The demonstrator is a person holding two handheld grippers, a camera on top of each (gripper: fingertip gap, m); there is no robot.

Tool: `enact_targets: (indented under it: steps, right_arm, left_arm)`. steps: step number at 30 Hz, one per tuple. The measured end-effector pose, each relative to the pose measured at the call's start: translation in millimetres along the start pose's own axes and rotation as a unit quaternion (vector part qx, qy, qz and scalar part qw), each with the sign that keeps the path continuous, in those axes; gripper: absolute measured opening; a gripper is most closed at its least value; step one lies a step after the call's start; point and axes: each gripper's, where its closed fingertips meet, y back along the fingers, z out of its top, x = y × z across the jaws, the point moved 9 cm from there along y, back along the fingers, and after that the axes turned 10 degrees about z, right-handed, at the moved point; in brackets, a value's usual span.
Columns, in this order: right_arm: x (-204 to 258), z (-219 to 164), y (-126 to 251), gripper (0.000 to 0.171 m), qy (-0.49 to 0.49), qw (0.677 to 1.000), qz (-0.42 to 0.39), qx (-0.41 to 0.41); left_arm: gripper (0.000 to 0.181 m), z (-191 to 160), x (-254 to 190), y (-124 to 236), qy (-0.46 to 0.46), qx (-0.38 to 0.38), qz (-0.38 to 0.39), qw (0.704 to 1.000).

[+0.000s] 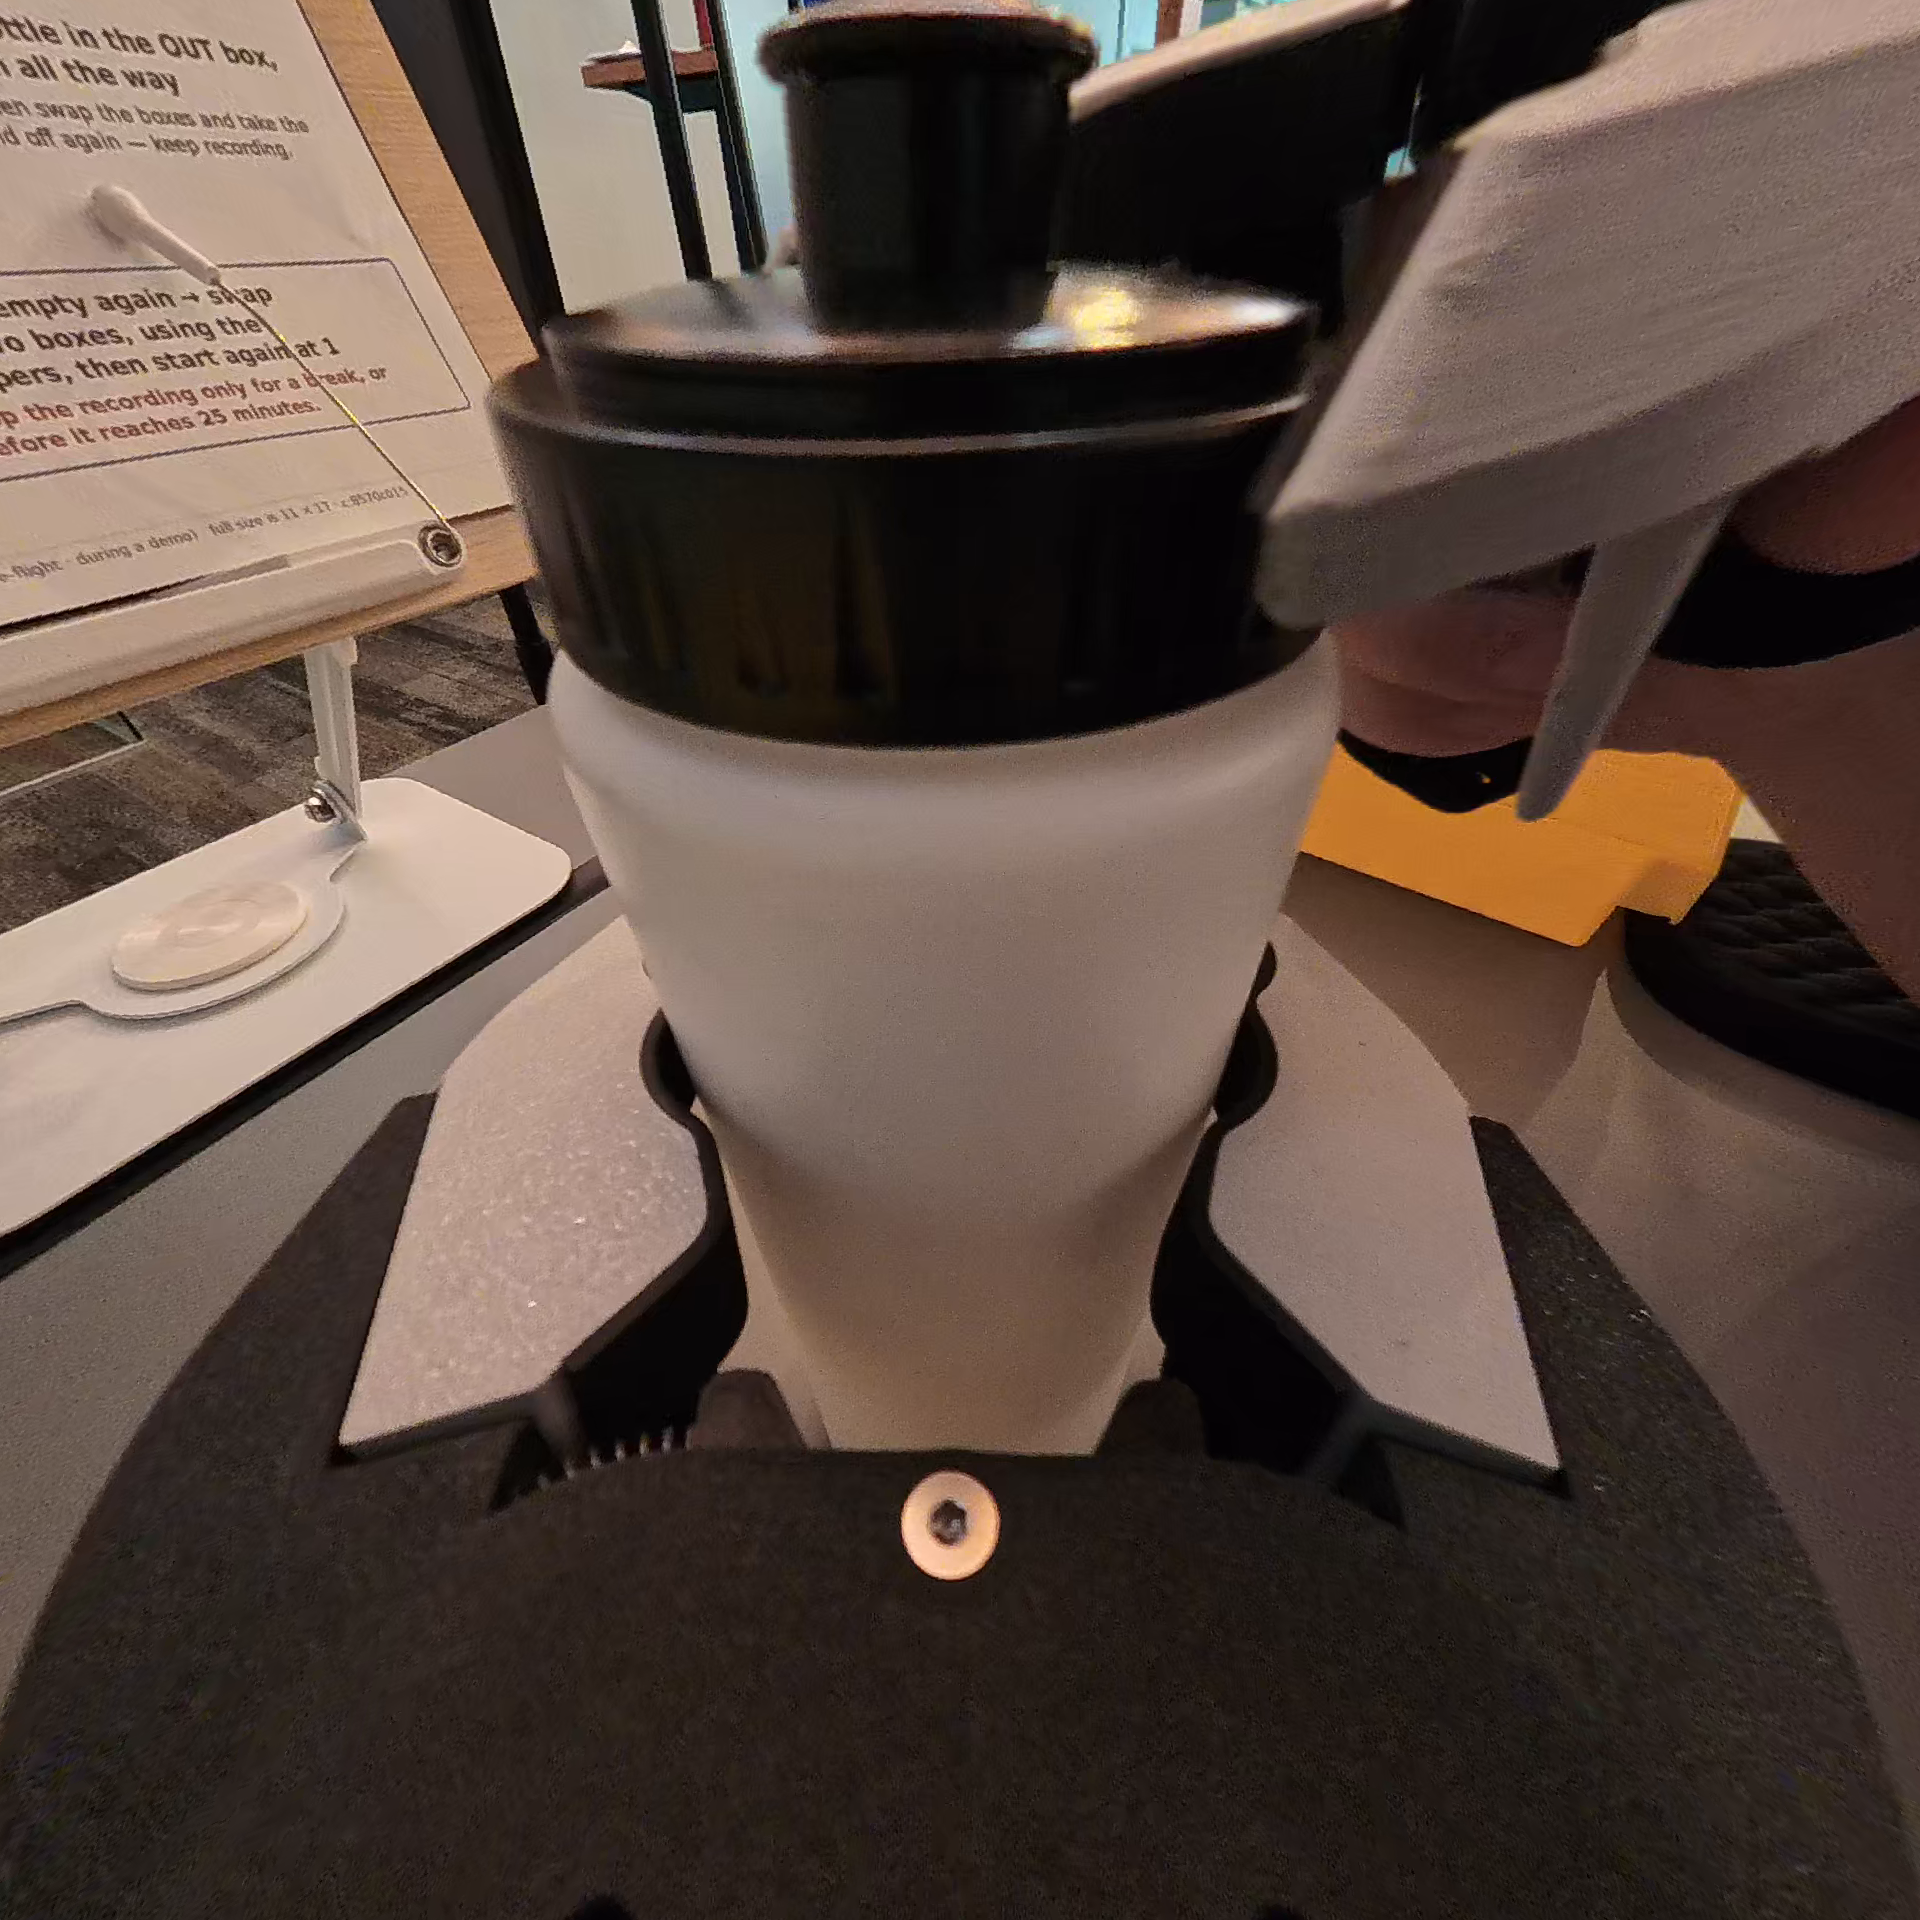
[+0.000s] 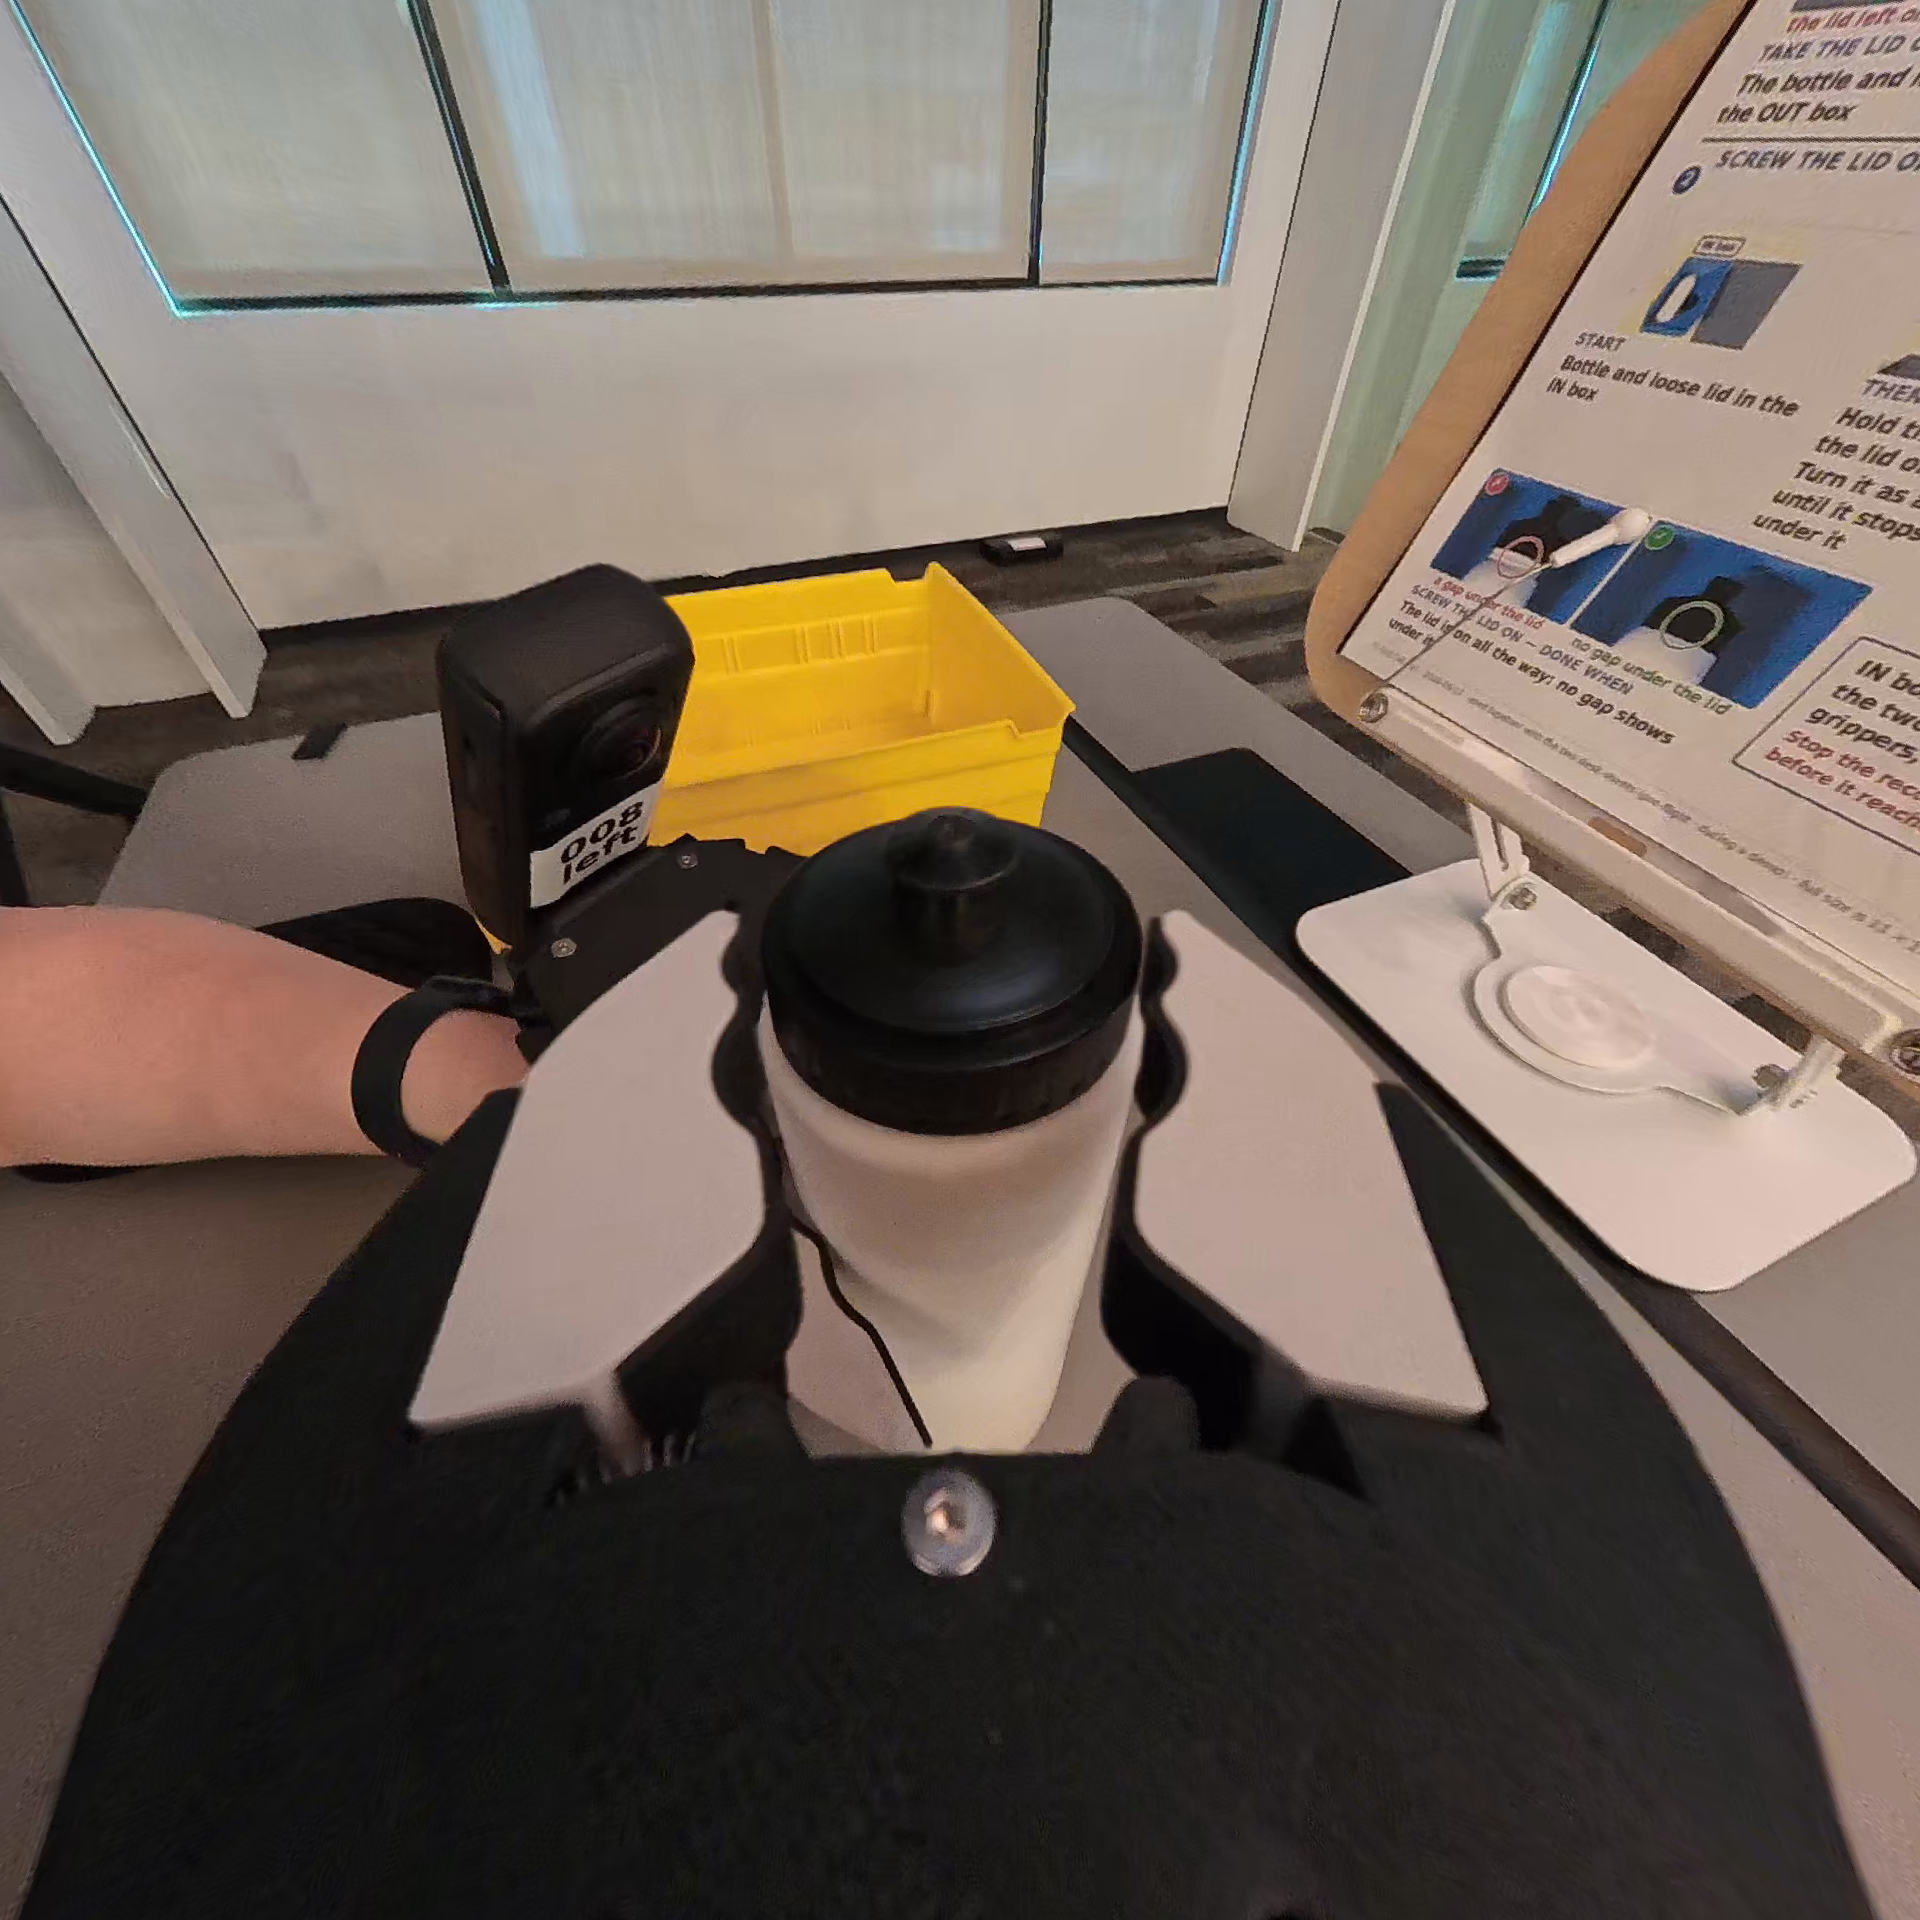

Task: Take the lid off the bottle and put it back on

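L gripper (image 1: 951, 1091): 2 fingers clamped on white bottle (image 1: 951, 987) body, upright. R gripper (image 2: 951, 997): 2 fingers flank black lid (image 2: 951, 977); contact unclear, cannot tell if gripping. 1 lid, seated on 1 bottle. Behind: 1 yellow bin (image 2: 862, 707), 1 instruction board (image 2: 1683, 436) w/ stand, on grey worktop (image 2: 1195, 665).

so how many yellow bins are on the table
1 that I can see: an open yellow bin at the table's far side, behind the bottle. Others may sit out of frame.
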Motion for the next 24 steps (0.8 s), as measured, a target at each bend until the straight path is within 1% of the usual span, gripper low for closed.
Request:
enact_targets:
  steps: [3,5,7,20,24]
  right_arm:
    - [-1.9,-0.6,-0.6,0.07,-0.007,1.0,0.001,0.0]
    - [-2.9,-3.7,-3.4,0.079,-0.005,0.999,-0.004,0.031]
    - [-0.7,-3.5,-4.5,0.074,0.006,1.0,-0.004,0.024]
    - [-2.0,-2.0,-2.1,0.074,0.029,0.999,0.009,0.033]
    - [-2.6,-2.4,1.2,0.075,0.037,0.998,0.038,0.04]
  left_arm:
    - [0.1,0.4,0.2,-0.4,0.0,0.005,0.002,1.0]
    - [0.1,1.0,-1.6,-0.9,-0.004,0.008,0.0,1.0]
    - [0.1,1.6,-2.6,-1.0,0.0,0.012,-0.006,1.0]
    - [0.099,4.5,-1.4,0.6,-0.029,0.038,-0.012,0.999]
    - [0.099,5.3,-3.9,0.9,-0.044,0.04,-0.023,0.998]
